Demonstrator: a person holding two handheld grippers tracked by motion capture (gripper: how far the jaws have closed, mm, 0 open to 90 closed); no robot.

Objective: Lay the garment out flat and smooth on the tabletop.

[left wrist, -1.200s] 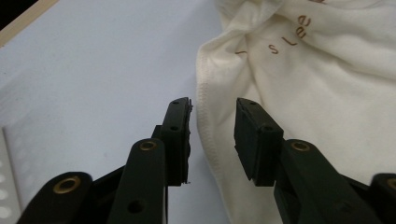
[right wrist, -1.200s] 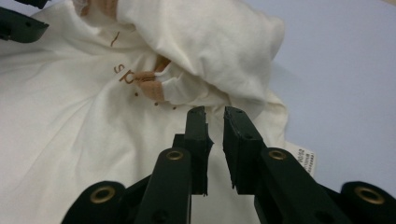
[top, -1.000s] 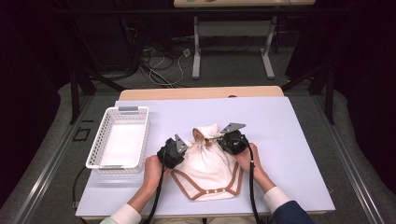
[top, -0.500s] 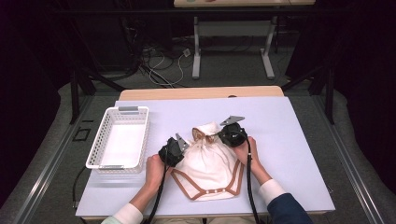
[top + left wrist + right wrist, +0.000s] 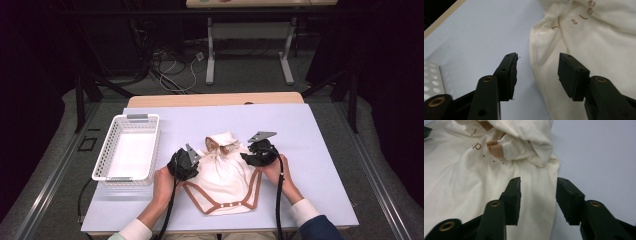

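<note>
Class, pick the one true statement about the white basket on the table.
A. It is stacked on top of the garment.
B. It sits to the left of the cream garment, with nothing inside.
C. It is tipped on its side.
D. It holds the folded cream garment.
B: in the high view the white basket stands upright to the left of the cream garment, its floor bare.

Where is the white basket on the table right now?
In the high view, the white basket stands on the table's left part, beside the left gripper and left of the cream garment.
</note>
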